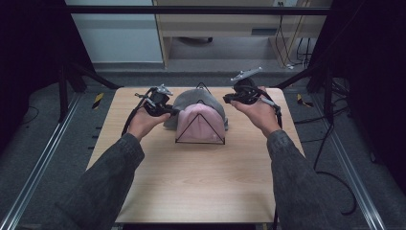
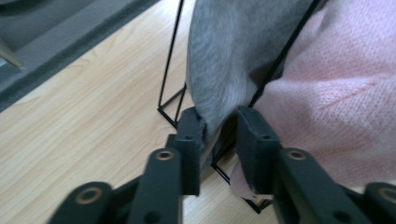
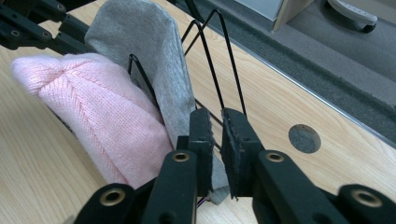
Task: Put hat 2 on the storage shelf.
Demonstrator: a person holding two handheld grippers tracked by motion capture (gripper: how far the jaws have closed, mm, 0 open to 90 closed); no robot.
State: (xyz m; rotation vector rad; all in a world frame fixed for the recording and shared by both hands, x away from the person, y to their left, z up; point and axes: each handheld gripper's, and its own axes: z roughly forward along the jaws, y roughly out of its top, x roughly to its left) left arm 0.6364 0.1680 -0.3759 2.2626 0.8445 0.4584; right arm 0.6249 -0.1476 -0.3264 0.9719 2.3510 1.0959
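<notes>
The pink knit hat (image 1: 200,123) sits nearest on the black wire rack (image 1: 200,142); behind it the grey hat (image 1: 191,99) looks hung too. Left gripper (image 1: 168,111) and right gripper (image 1: 228,98) flank it, jaws narrowly parted, the grey hem loose between them. Withdrawing seems all that's left.

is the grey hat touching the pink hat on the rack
Touching. In the right gripper view the grey hat leans flat against the back of the pink hat on the wire rack, with no gap along their shared edge; the high view agrees.
</notes>
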